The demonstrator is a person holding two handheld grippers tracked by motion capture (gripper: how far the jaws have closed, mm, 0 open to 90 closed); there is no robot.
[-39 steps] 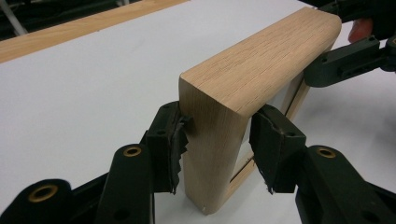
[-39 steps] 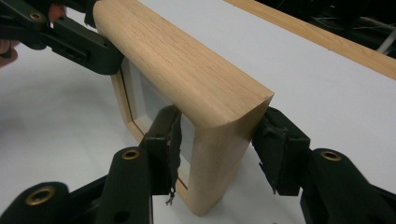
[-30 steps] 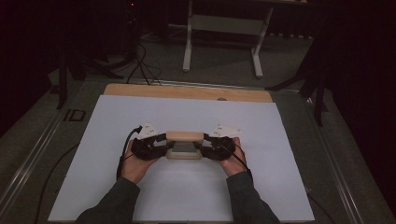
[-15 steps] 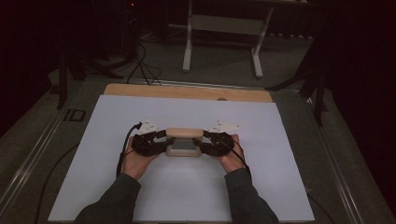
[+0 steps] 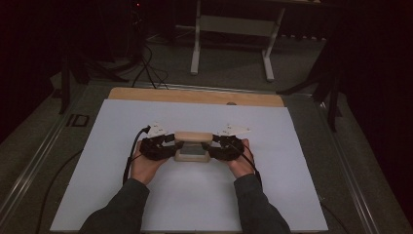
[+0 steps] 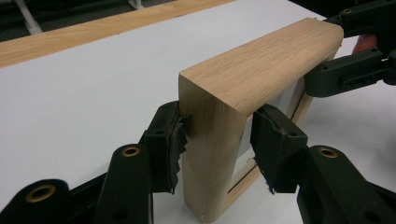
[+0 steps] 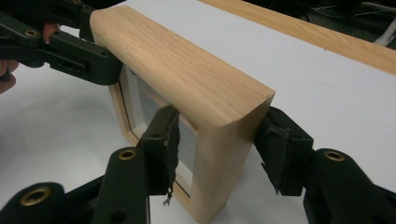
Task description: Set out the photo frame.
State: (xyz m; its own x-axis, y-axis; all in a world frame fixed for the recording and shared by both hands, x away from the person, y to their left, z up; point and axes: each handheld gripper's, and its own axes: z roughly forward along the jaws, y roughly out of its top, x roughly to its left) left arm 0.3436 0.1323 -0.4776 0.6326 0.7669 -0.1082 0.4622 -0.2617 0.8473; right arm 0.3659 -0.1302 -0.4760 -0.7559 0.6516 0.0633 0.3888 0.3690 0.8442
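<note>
A light wooden picture frame with a grey pane stands on edge at the middle of the white sheet. My left gripper is shut on its left end and my right gripper on its right end, a hand behind each. In the left gripper view the two pads clamp the frame's near side piece, the left gripper astride it, and the right gripper holds the far end. The right gripper view mirrors this: the right gripper straddles the frame, and the left gripper is beyond.
The white sheet covers the table, with a bare wooden strip along the far edge. A black cable trails from the left gripper. Beyond the table are a white stand and cables on the dark floor.
</note>
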